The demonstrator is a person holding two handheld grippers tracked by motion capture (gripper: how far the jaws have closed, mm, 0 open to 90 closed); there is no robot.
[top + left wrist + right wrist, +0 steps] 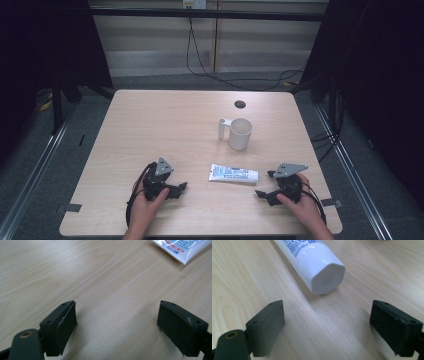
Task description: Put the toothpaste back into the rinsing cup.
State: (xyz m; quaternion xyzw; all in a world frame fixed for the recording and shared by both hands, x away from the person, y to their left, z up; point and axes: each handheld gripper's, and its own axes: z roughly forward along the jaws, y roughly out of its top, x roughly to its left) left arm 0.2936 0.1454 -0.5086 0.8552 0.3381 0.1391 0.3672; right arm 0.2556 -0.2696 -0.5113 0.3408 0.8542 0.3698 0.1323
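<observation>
Surveying the high view first: a white tube (233, 174) lay flat on the wooden table (150, 125), between the left gripper (181, 187) and the right gripper (263, 184), near both and touching neither. Farther off stood a white mug (239, 133), upright, its handle to the left; its contents could not be made out.

Left gripper view: jaws spread wide over bare wood, nothing between them; the tube's flat crimped end (180, 248) lay ahead at upper right.

Right gripper view: jaws likewise parted and empty; the tube's faceted white cap (327, 278) pointed toward them, just beyond the tips.

Handling, as judged: light, soft-walled, glossy and likely slippery; the body would dent under pressure. Best taken across the stiff cap or the shoulder behind it.
</observation>
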